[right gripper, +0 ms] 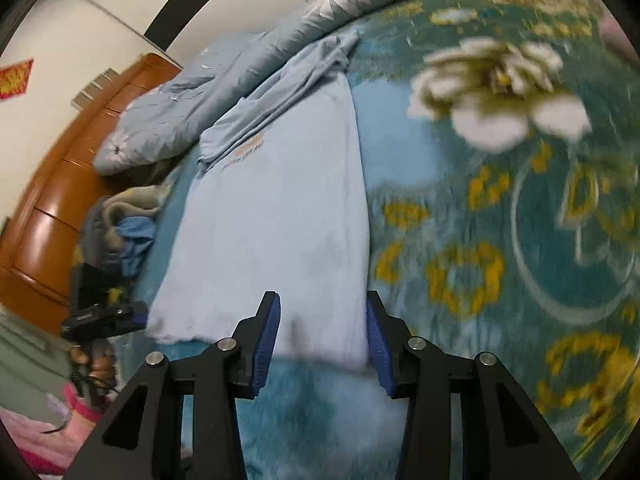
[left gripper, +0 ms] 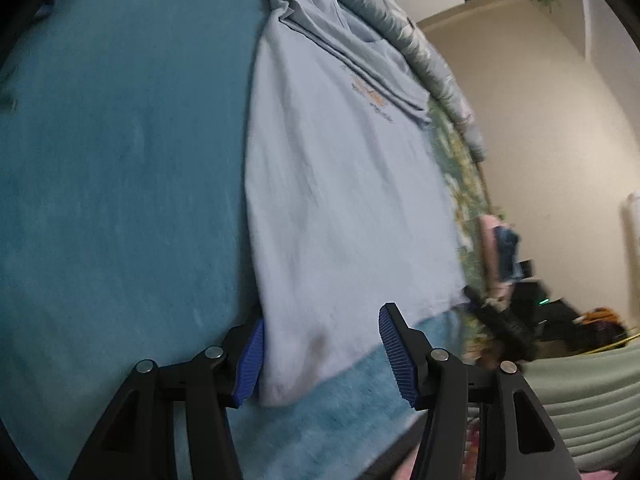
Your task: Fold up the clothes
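Note:
A light blue T-shirt [left gripper: 344,200] lies flat on a teal blanket [left gripper: 120,160], its sides folded in to a long strip, with a small orange print near the chest. My left gripper [left gripper: 324,356] is open, its blue pads either side of the hem's near left corner. In the right wrist view the same shirt [right gripper: 272,216] runs away from me. My right gripper [right gripper: 322,340] is open over the hem's right corner. The left gripper [right gripper: 104,316] shows at the shirt's other hem corner.
The blanket has a floral pattern [right gripper: 500,92] on the right side. A grey-blue quilt [right gripper: 192,96] lies bunched beyond the shirt's collar. Loose clothes [right gripper: 120,220] are piled by a wooden headboard [right gripper: 52,208]. A pale wall [left gripper: 540,140] rises past the bed.

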Tool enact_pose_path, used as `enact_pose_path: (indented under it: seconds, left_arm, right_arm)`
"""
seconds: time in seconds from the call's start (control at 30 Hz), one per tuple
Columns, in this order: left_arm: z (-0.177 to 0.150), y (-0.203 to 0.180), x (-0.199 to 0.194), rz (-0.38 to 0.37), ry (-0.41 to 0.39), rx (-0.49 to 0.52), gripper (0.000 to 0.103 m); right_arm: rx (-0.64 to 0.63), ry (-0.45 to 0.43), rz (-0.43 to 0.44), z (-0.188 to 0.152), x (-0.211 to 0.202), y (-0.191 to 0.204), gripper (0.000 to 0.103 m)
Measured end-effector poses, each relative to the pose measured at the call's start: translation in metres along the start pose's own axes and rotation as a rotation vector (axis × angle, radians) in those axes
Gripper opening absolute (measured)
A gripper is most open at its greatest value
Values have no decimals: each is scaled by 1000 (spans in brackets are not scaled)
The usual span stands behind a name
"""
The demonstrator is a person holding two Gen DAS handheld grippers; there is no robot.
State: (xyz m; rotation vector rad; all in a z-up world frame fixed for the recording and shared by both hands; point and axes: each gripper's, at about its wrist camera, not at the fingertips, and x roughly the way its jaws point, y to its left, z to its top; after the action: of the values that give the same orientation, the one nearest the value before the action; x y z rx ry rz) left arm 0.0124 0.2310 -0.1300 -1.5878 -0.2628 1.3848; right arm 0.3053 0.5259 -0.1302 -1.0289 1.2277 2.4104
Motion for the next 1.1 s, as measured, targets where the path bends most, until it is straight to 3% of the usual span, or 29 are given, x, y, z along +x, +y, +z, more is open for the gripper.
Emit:
enact_pose_path:
  seconds: [0.1, 0.33, 0.37, 0.4, 0.43, 0.47, 0.5, 0.57, 0.67, 0.9, 1.03, 1.1]
  left_arm:
    - [-10, 12, 0, -98, 19, -84, 59]
    - [-12, 19, 1, -245, -31, -145, 57]
    - [-12, 20, 2, -257, -37, -156, 56]
    - [-12, 21, 1, -265, -44, -170, 50]
    - [-12, 23, 1, -262, -46, -182, 47]
    - [-12, 23, 2, -238, -43, -191, 36]
    - [-14, 24, 3, -206, -43, -197, 21]
    - [-18, 27, 4, -154, -55, -218, 6]
    - [-24, 26, 2, -137, -88, -237, 4]
    - [-56, -2, -18, -80, -75, -121, 3]
    - [-77, -6, -37, -127, -80, -104, 3]
    - [-69, -6, -49, -172, -109, -107, 3]
  right_arm:
    - [66, -33, 89, -7, -5, -16, 44]
    - [196, -59, 248, 13, 9, -29, 43]
    - [203, -56, 251, 14, 11, -29, 41]
    - [204, -53, 243, 14, 12, -29, 31]
    - [201, -48, 228, 13, 13, -28, 16]
    - [210, -37, 203, 12, 16, -28, 9]
    - [221, -35, 191, 11, 17, -29, 5]
    - [237, -48, 180, 9, 15, -31, 4]
    - [242, -63, 151, 6, 8, -27, 4]
    - [195, -78, 158, -27, -19, -11, 3]
    - [201, -111, 231, -52, -42, -8, 3]
    - [198, -138, 264, -47, -51, -4, 4]
